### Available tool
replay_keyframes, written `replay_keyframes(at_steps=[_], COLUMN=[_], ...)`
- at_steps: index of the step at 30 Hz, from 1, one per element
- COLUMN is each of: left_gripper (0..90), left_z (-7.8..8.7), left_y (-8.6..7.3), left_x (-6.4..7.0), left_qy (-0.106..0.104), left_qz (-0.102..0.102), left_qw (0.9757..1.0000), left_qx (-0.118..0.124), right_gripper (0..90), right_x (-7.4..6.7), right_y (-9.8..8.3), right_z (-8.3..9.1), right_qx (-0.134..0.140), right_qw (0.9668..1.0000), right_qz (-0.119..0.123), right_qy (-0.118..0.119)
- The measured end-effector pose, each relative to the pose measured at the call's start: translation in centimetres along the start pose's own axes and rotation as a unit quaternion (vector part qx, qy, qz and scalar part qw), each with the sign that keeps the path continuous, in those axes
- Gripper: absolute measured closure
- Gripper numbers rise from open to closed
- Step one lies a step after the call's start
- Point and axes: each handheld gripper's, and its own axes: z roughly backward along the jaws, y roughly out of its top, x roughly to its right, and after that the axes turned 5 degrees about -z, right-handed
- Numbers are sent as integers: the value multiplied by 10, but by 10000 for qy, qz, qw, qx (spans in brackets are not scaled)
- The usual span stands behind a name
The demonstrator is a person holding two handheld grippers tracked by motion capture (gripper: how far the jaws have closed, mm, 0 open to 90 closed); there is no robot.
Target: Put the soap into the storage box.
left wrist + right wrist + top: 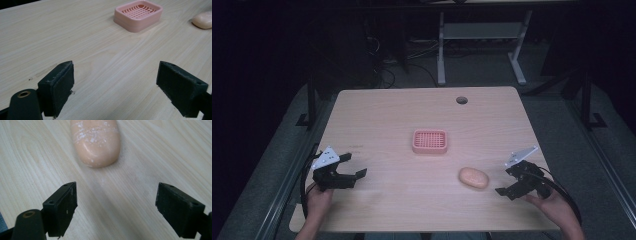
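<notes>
Your right gripper sits low over the pale wooden tabletop near its right edge, its jaws spread wide with nothing between them. Just ahead of those jaws lies the peach-coloured oval bar of soap, flat on the wood, its top streaked with white; it is near the jaw tips but not touching them. In the high view the soap rests just left of your right gripper, and the pink plastic soap dish with a grid bottom stands beyond it, near the middle of the tabletop, apart from the soap. Your left gripper is at the left edge, well apart from both, jaws also wide open and holding nothing.
</notes>
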Motion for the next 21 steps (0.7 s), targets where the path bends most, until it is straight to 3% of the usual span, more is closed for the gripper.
replay_keyframes(at_steps=[21], left_gripper=[143], left_z=[1], left_y=[1], left_x=[0], left_qy=[-26], left_qz=[36], left_qw=[10000], left_qx=[24], right_gripper=[213], right_x=[-13], right_y=[40], right_z=[-7], right_qx=[-312], right_qw=[9975], right_qz=[628], right_qy=[38])
